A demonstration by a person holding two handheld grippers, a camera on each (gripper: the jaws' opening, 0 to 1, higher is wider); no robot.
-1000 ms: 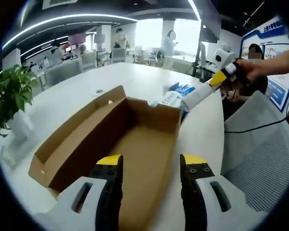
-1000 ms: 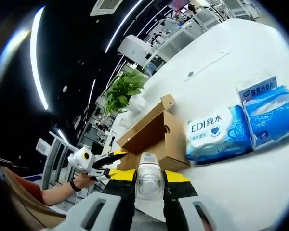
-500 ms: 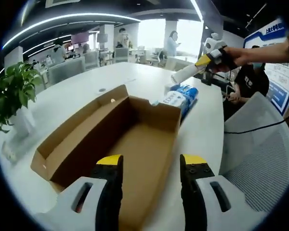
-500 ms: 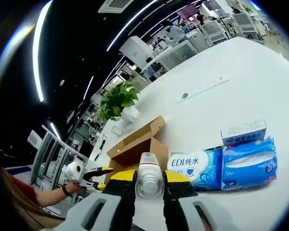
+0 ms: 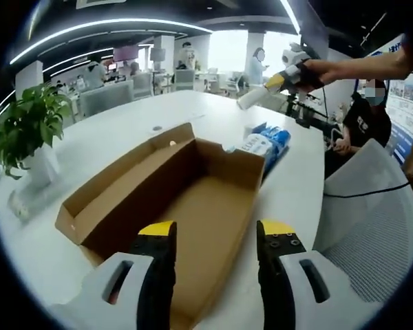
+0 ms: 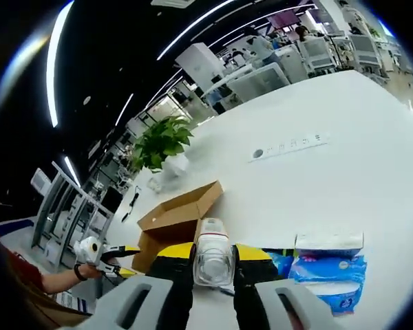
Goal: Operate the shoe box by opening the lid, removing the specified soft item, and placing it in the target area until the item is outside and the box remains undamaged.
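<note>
The brown cardboard shoe box (image 5: 193,185) lies open on the white table with its inside bare. My left gripper (image 5: 215,230) stands open at the box's near end, nothing between its jaws. In the left gripper view a hand holds my right gripper (image 5: 281,80) high above the table's far side, shut on a white soft roll (image 5: 253,98). In the right gripper view the right gripper (image 6: 213,249) has that pale roll (image 6: 213,254) pinched between its yellow-tipped jaws. The box (image 6: 179,214) and the left gripper (image 6: 104,253) lie far below on the left.
Blue wet-wipe packs (image 5: 265,143) lie past the box's far end, with a white tissue box (image 6: 328,241) beside the packs (image 6: 330,271). A potted plant (image 5: 27,134) stands at the left. A grey mesh chair (image 5: 372,227) is at the right; people sit and stand behind.
The right gripper has lifted the white roll higher and farther from the box; the box and packs look smaller and lower in its view. The left gripper has stayed open at the box.
</note>
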